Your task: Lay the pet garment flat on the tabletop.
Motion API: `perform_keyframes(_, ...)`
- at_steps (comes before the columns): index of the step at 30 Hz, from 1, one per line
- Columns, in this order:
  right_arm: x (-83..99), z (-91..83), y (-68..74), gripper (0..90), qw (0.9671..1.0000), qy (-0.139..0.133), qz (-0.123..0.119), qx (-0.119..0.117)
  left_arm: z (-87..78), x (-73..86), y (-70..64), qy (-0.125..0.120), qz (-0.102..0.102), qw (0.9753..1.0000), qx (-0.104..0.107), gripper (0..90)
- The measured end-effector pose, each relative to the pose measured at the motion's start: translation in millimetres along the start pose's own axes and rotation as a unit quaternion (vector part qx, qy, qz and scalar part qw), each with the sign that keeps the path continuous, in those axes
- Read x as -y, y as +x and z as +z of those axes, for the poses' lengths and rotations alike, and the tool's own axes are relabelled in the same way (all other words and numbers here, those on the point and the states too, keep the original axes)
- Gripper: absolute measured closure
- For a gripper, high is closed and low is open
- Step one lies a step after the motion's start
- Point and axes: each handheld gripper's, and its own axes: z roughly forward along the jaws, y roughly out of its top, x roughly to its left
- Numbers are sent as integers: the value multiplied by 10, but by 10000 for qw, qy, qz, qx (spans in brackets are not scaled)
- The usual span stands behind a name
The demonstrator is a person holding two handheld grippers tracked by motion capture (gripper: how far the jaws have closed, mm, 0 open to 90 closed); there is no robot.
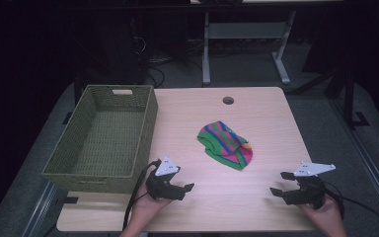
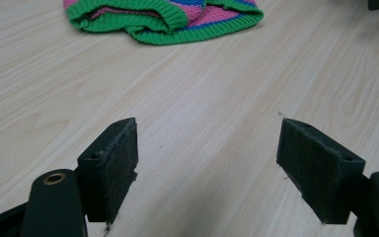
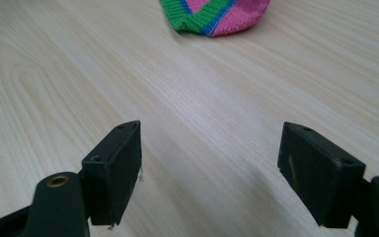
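While both hands rest near the front edge of the table (image 1: 256, 106), a striped knitted hat (image 1: 225, 144) lies crumpled near the middle of that table, with green, pink and blue bands and a small orange spot at its right side. Left of the hat, a green woven basket (image 1: 101, 173) sits along the table's left edge, well apart from the hat. The left gripper (image 1: 181, 186) is in front of the hat and to its left, close to the basket's front corner; its jaws stand wide apart with nothing between them, only bare wood. In the left gripper view the hat's green ribbed hem (image 2: 170, 24) shows ahead of the jaws. The right gripper (image 1: 281, 183) is in front of the hat and to its right, near the table's front right corner, likewise spread wide and empty. Neither gripper touches the hat.
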Motion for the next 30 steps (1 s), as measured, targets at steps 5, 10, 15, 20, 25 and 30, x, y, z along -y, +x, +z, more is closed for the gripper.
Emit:
perform_keyframes(5, -83, 9, 5, 245, 10000, -30, 11, -82, 5, 8, 9, 62, 16, 10000, 27, 229)
perform_keyframes(10, -214, 59, 2, 248, 9998, -26, -76, -209, -6, 7, -6, 4, 30, 10000, 22, 229)
perform_keyframes(15, -393, 164, 3, 248, 9993, 68, -141, -348, 2, 9, 3, 59, 17, 10000, 40, 227)
perform_keyframes(20, -597, 278, -17, 260, 9985, 143, -232, -480, 7, 4, 9, 60, 22, 10000, 49, 227)
perform_keyframes(25, -758, 363, -45, 276, 9979, 174, -263, -573, 5, 8, 28, 64, -20, 10000, 62, 227)
perform_keyframes(30, -894, 440, -53, 280, 9974, 209, -350, -600, -1, 2, 36, 14, -55, 10000, 74, 229)
